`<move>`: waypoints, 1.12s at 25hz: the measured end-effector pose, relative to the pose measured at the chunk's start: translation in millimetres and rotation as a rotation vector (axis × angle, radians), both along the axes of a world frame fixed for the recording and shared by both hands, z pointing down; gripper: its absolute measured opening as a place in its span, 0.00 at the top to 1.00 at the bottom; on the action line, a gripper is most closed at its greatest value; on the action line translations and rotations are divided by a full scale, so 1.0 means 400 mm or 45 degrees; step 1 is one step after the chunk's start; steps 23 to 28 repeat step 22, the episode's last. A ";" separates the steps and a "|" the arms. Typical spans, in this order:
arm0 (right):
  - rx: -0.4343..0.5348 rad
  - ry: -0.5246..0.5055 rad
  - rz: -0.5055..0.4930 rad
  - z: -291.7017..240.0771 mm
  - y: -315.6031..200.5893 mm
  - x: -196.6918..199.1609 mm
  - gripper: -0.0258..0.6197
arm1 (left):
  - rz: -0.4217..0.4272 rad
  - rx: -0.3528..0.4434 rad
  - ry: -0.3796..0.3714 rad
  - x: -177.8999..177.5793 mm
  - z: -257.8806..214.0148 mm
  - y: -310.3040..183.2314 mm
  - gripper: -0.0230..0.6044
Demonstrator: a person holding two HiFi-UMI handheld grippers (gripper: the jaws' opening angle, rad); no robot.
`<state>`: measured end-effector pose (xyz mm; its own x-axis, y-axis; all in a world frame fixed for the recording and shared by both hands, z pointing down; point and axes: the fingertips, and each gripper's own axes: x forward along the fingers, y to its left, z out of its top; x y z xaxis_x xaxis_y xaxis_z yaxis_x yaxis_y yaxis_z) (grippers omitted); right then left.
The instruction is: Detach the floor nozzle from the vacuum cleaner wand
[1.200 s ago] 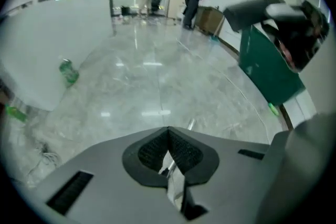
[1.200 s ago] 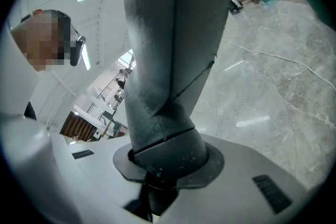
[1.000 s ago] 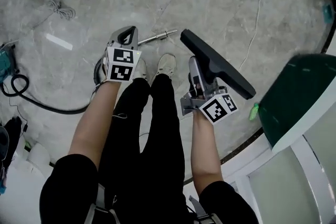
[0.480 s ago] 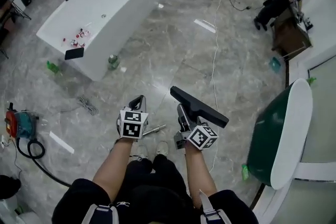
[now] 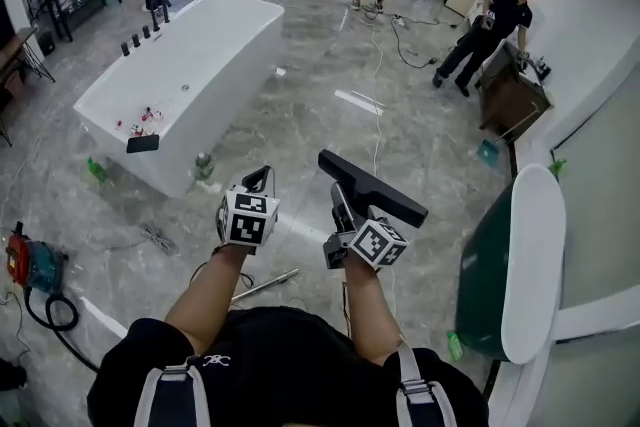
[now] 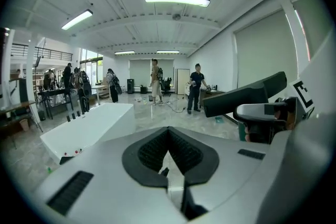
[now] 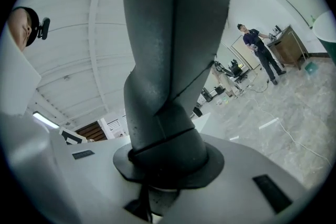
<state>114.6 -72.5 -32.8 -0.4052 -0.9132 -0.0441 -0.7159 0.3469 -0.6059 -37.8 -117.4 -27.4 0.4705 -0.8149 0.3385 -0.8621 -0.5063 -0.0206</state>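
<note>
Floor nozzle (image 5: 372,187), head view: centre frame, free of the wand (image 5: 262,286), which lies on the floor below the left gripper (image 5: 258,183). Both grippers have lifted well up since a second ago; we judge detachment done. Left gripper view: jaws fully together, empty. Right gripper view: right gripper (image 7: 163,165) half-spread, clamping the nozzle's neck.

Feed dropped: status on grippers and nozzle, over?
Left gripper shut, empty. Right gripper shut on floor nozzle, held aloft. Wand lies on floor, separate. Nothing obstructing.
</note>
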 end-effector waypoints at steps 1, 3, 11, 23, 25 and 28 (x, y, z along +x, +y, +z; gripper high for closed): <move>0.022 0.013 -0.001 -0.021 -0.003 0.002 0.78 | 0.009 0.019 0.008 0.008 -0.018 -0.003 0.95; 0.058 0.031 -0.008 -0.056 -0.012 0.001 0.78 | 0.021 0.053 0.024 0.021 -0.046 -0.011 0.95; 0.088 0.088 -0.048 -0.089 -0.045 -0.011 0.78 | 0.025 0.064 0.054 0.046 -0.079 -0.030 0.95; 0.113 0.086 -0.065 -0.107 -0.103 -0.006 0.78 | 0.047 0.074 0.032 0.080 -0.081 -0.079 0.95; 0.113 0.086 -0.065 -0.107 -0.103 -0.006 0.78 | 0.047 0.074 0.032 0.080 -0.081 -0.079 0.95; 0.113 0.086 -0.065 -0.107 -0.103 -0.006 0.78 | 0.047 0.074 0.032 0.080 -0.081 -0.079 0.95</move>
